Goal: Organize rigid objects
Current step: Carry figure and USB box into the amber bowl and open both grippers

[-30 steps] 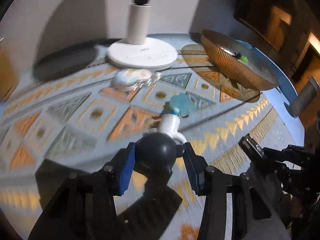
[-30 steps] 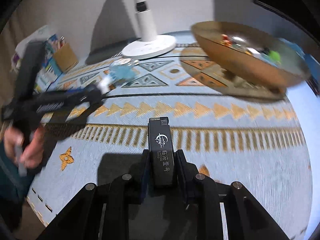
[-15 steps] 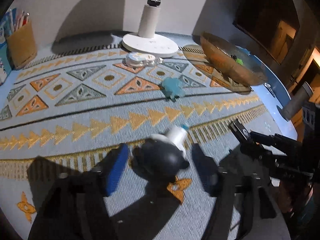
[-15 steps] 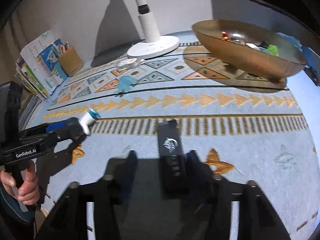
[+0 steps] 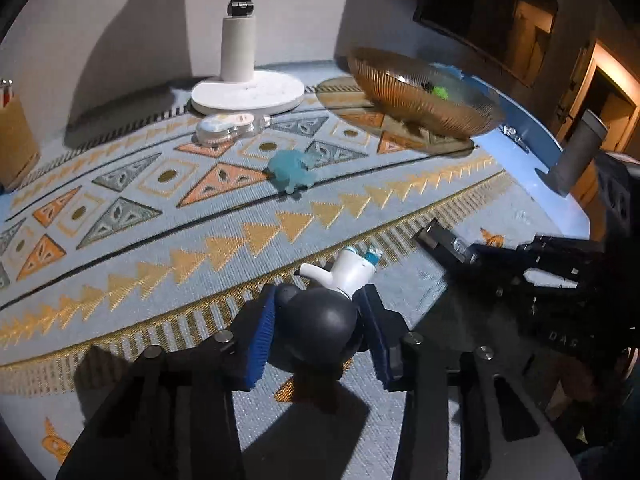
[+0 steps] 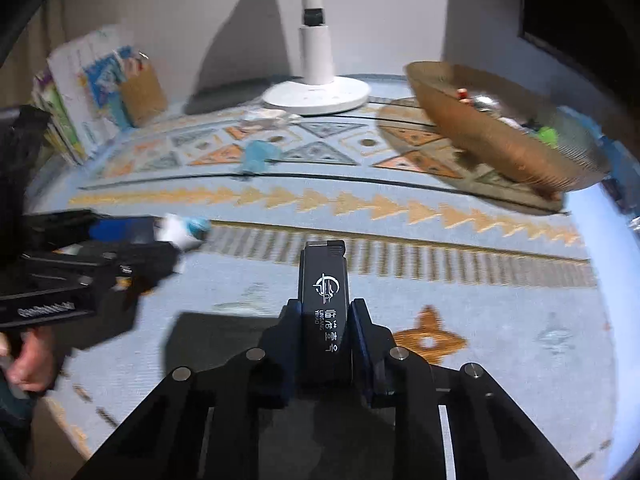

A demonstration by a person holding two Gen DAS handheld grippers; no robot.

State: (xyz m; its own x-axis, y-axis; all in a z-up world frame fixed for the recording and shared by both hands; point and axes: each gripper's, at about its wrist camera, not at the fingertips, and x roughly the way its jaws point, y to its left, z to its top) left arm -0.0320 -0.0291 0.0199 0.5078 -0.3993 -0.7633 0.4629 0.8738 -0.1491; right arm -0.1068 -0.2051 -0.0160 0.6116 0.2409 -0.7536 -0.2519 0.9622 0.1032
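My left gripper [image 5: 318, 312] is shut on a toy figure [image 5: 320, 316] with a round black head and a white body with teal tips, held just above the cloth. My right gripper [image 6: 324, 320] is shut on a black lighter [image 6: 325, 304] with white print, upright between the fingers. The lighter also shows in the left wrist view [image 5: 440, 242], to the right of the toy. The toy shows in the right wrist view [image 6: 180, 230] at the left. A bronze ribbed bowl [image 5: 404, 92] with small items stands at the back right.
A teal rubbery toy [image 5: 290, 170] and a clear flat case [image 5: 226, 126] lie on the patterned cloth [image 5: 160, 216] near a white lamp base [image 5: 248, 94]. A brown pen holder [image 5: 14, 144] and books [image 6: 80, 92] stand at the left. A grey cylinder [image 5: 576, 152] stands at the right edge.
Half a second ago both grippers were open with the toy and the lighter resting on the cloth. Now both have shut on them again.
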